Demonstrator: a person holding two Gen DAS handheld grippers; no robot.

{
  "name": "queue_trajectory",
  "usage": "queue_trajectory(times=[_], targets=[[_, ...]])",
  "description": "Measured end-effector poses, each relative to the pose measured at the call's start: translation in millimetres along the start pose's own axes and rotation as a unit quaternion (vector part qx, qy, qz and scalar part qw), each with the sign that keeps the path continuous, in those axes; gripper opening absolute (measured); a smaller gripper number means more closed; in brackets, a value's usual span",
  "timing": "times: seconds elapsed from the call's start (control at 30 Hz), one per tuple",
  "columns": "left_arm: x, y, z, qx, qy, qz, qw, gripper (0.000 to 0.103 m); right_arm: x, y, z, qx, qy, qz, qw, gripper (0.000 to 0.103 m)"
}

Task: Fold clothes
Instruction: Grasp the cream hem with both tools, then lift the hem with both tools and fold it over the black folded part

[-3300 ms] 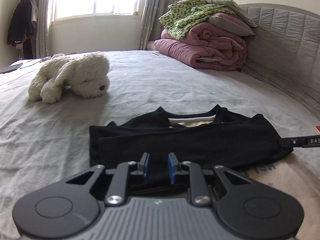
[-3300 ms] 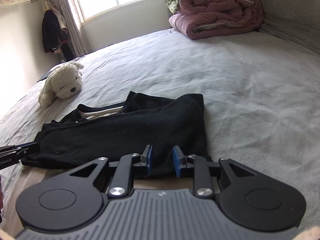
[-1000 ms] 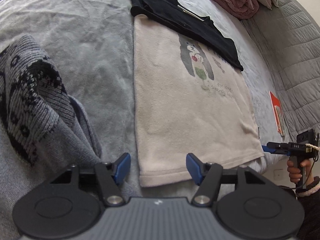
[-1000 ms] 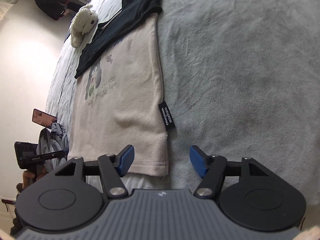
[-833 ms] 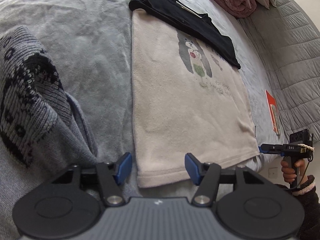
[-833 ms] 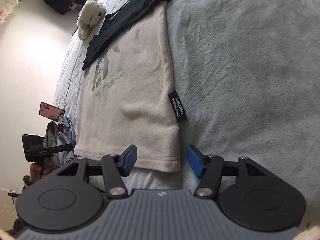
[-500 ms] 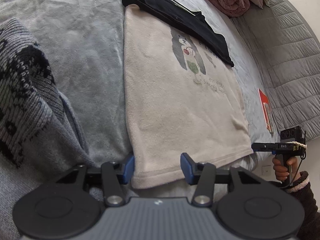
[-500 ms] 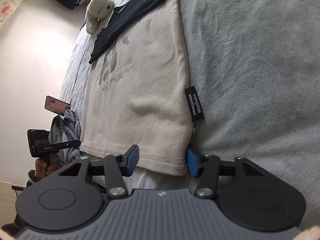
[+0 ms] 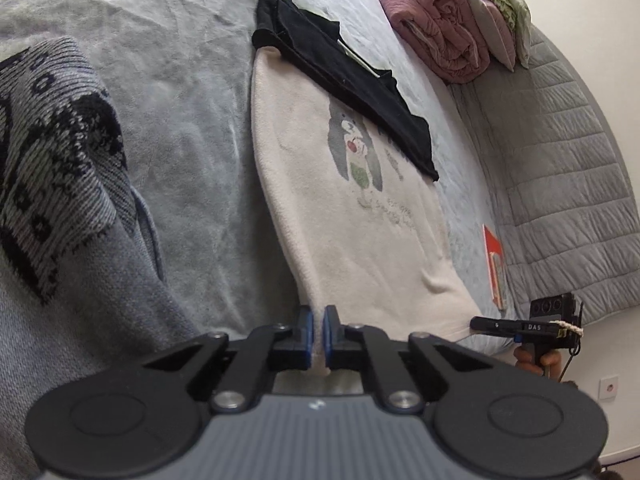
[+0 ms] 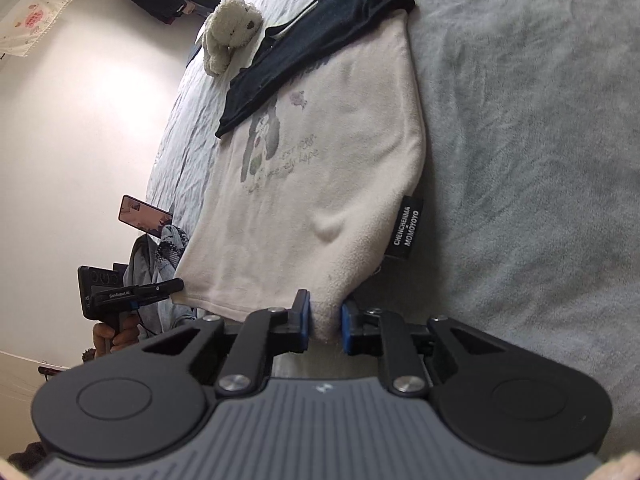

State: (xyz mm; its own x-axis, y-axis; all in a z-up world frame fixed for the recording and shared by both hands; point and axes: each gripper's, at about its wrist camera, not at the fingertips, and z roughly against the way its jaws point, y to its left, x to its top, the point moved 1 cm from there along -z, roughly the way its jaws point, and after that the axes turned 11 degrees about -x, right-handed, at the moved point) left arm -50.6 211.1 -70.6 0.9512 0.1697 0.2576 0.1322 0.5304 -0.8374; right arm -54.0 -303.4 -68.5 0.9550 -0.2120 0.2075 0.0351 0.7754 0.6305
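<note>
A cream shirt [image 9: 352, 216] [image 10: 320, 184] with a cartoon print lies flat on the grey bed, its black sleeves [image 9: 344, 72] [image 10: 304, 40] folded across the far end. My left gripper [image 9: 316, 336] is shut on the shirt's near left hem corner. My right gripper [image 10: 325, 322] is shut on the near right hem corner, just beside a black side label [image 10: 407, 228]. Each gripper also shows in the other view, held by a hand: the right gripper [image 9: 476, 323] and the left gripper [image 10: 180, 285].
A grey and black patterned knit [image 9: 52, 152] is heaped to the left. A white plush dog [image 10: 230, 32] lies beyond the shirt. Rolled pink bedding [image 9: 436, 36] sits by the padded headboard [image 9: 560, 184]. A red booklet [image 9: 494, 264] and a phone [image 10: 142, 216] rest on the bed.
Both grippers closed from wide open onto the shirt's near hem corners, moving in slightly; the hem now bunches between each pair of pads.
</note>
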Motion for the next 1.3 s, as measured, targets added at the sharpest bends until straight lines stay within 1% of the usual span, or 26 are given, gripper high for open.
queue_trajectory(times=[0.17,0.37,0.5,0.73,0.83,0.9,1.1,1.3], targets=[[11,-2,7,-0.043,-0.035,0.030,0.9980,0.005,13,6,8,0.025,-0.030,-0.019,0.999,0.019],[38,-1,3,-0.073,-0.076,0.078,0.9914,0.005,38,10,8,0.036,-0.075,-0.052,0.995,0.019],[61,6,-4,-0.073,-0.103,0.104,0.9866,0.005,60,6,5,0.033,-0.108,-0.088,0.990,0.019],[95,32,-20,-0.074,-0.135,0.159,0.9752,0.005,91,-7,-10,0.022,-0.169,-0.139,0.976,0.019],[107,40,-26,-0.078,-0.149,0.161,0.9724,0.005,99,-12,-21,0.020,-0.184,-0.151,0.971,0.019],[112,44,-30,-0.080,-0.154,0.164,0.9712,0.005,102,-15,-28,0.019,-0.187,-0.153,0.970,0.019],[122,58,-47,-0.078,-0.162,0.157,0.9712,0.005,113,-24,-40,0.006,-0.186,-0.161,0.969,0.019],[130,59,-48,-0.061,-0.197,0.143,0.9681,0.005,119,-29,-49,0.012,-0.198,-0.174,0.965,0.019]])
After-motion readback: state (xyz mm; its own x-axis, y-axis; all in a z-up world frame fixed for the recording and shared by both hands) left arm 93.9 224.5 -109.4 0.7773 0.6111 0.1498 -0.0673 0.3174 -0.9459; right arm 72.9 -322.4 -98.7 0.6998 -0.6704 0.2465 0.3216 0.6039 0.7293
